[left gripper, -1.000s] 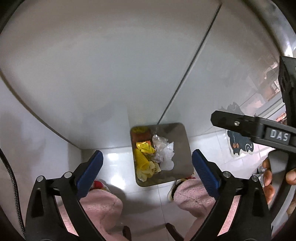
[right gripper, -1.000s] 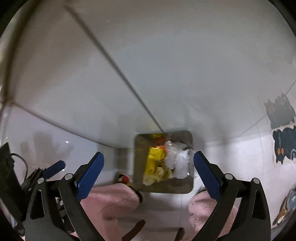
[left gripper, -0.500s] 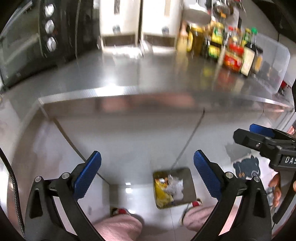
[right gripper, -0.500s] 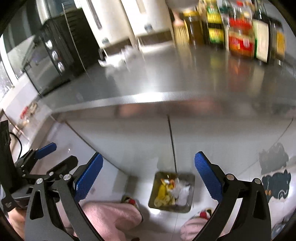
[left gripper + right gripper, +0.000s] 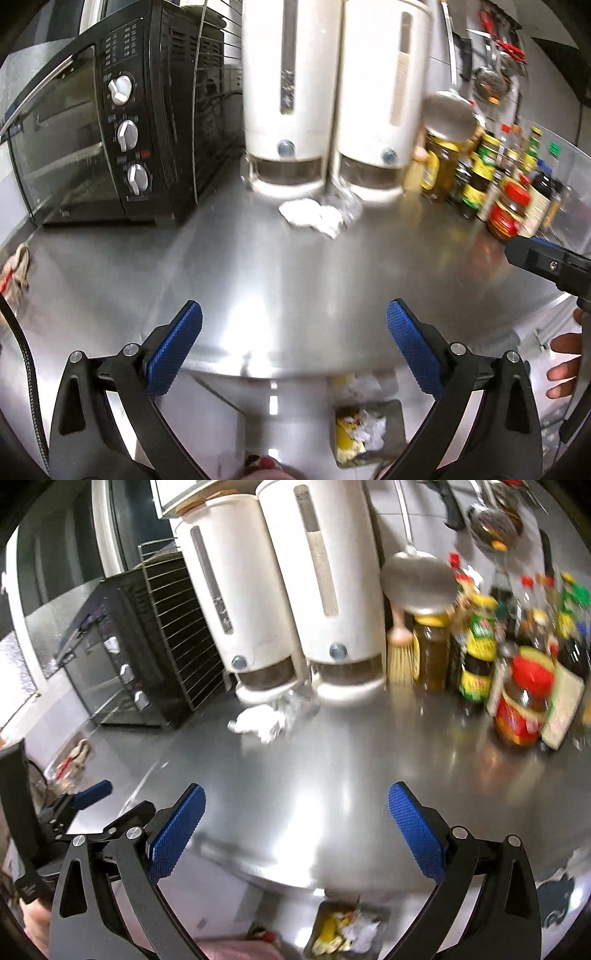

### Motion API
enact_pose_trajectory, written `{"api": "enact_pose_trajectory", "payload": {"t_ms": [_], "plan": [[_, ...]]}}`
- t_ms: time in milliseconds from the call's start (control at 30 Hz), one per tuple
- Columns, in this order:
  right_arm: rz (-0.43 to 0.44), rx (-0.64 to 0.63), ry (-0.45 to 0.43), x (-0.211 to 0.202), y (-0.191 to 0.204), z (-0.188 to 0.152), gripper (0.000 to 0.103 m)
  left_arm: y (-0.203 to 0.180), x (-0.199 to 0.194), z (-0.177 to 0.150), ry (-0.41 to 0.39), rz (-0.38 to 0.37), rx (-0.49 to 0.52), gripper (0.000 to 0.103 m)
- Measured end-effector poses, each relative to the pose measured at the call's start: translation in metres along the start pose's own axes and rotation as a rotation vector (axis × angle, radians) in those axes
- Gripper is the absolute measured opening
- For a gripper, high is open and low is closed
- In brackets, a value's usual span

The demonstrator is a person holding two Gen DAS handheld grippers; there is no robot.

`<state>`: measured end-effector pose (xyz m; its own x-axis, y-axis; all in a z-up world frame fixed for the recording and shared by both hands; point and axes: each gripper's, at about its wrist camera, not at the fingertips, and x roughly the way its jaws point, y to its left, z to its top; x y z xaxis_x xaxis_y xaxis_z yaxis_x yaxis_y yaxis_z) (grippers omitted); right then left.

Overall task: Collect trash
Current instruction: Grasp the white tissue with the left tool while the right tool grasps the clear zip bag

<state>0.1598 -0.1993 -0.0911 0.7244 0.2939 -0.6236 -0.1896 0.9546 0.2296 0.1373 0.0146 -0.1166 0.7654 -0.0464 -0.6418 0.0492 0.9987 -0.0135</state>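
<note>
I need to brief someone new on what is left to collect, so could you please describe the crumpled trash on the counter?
Start from the two tall white dispensers at the back of the steel counter, right of the black oven. At their feet, where they meet, lies the crumpled trash: white paper with clear plastic. It is the only loose, crumpled thing there; the bottles to the right stand upright.

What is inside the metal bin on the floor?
The metal bin holds yellow wrappers and crumpled white paper. Whatever lies under that pile, and the bin's bottom, is covered.
</note>
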Motion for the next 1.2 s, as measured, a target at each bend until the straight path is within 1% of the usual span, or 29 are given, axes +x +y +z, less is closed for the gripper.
{"api": "enact_pose_trajectory", "payload": {"t_ms": [133,233,333,500,533,567,700,800,900,1067,1100,1133,1167,1200], "plan": [[-0.036,-0.014,0.006,0.032,0.006,0.028,0.1,0.005,0.028,0.025,-0.006,0.032,0.002,0.095],[-0.032,0.016,0.034,0.062,0.005,0.045,0.1,0.01,0.054,0.04,0.016,0.025,-0.013,0.095],[-0.037,0.027,0.085,0.096,0.003,0.059,0.1,0.012,0.079,0.052,0.027,0.029,-0.004,0.095],[-0.086,0.056,0.128,0.145,-0.004,0.08,0.1,0.013,0.116,0.066,0.051,0.01,0.015,0.095],[-0.088,0.071,0.138,0.152,-0.005,0.083,0.1,0.013,0.123,0.069,0.057,0.004,0.017,0.095],[-0.068,0.1,0.154,0.163,-0.008,0.086,0.1,0.013,0.129,0.071,0.075,0.003,0.025,0.095],[-0.077,0.129,0.183,0.191,-0.01,0.093,0.1,0.012,0.151,0.078,0.096,-0.011,0.036,0.095],[-0.067,0.15,0.222,0.21,-0.013,0.095,0.1,0.007,0.166,0.081,0.116,-0.019,0.068,0.095],[-0.078,0.158,0.248,0.224,-0.016,0.096,0.1,0.005,0.18,0.083,0.134,-0.02,0.082,0.095],[-0.09,0.153,0.257,0.237,-0.015,0.096,0.1,0.004,0.197,0.087,0.15,-0.031,0.083,0.094],[-0.087,0.154,0.26,0.239,-0.015,0.095,0.099,0.003,0.201,0.088,0.157,-0.037,0.088,0.094],[-0.08,0.16,0.264,0.241,-0.016,0.095,0.095,0.002,0.203,0.087,0.162,-0.042,0.092,0.09],[-0.077,0.163,0.267,0.243,-0.016,0.095,0.086,0.002,0.205,0.087,0.169,-0.05,0.096,0.084],[-0.072,0.165,0.274,0.245,-0.017,0.094,0.081,0.0,0.208,0.087,0.18,-0.058,0.102,0.08]]}}
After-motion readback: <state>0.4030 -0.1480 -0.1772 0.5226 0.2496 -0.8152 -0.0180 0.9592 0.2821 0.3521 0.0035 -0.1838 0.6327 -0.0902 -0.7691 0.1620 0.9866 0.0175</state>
